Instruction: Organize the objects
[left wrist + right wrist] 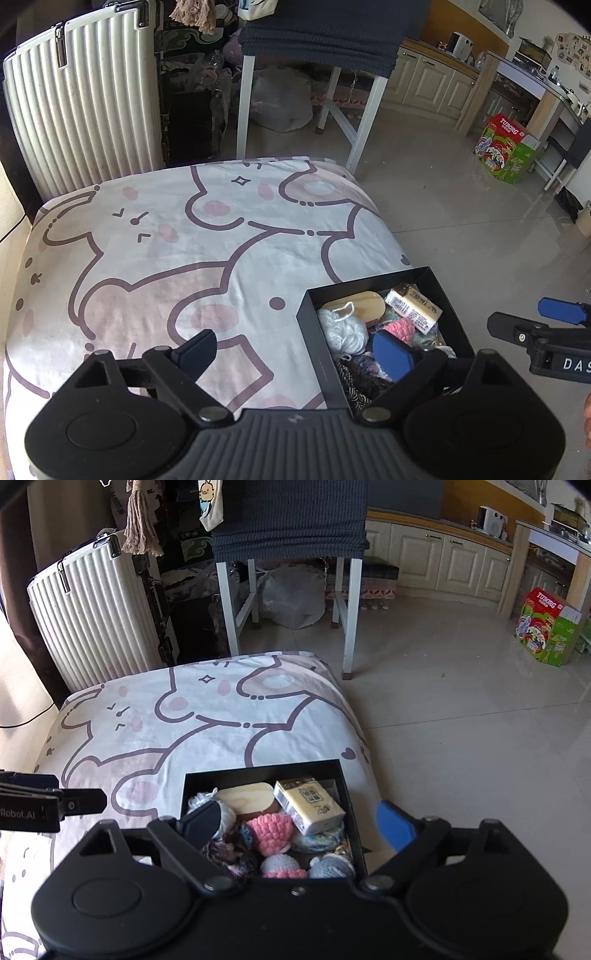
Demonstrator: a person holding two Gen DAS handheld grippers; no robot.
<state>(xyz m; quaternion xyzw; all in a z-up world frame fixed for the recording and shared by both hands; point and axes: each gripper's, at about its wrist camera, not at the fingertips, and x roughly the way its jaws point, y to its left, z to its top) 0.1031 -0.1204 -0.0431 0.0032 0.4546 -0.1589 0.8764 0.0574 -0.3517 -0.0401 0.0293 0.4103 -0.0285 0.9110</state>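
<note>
We see the cartoon-print bed cover (155,258), then the black box (352,812) at its right edge, packed with yarn balls (271,829) and a tissue pack (310,805). Our left gripper (293,354) and right gripper (297,823) gape, empty.

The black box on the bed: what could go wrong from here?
1. The black box sits near the bed's edge, so a push could tip it to the floor.
2. It is piled full; the tissue pack lies on top and could slide out.
</note>
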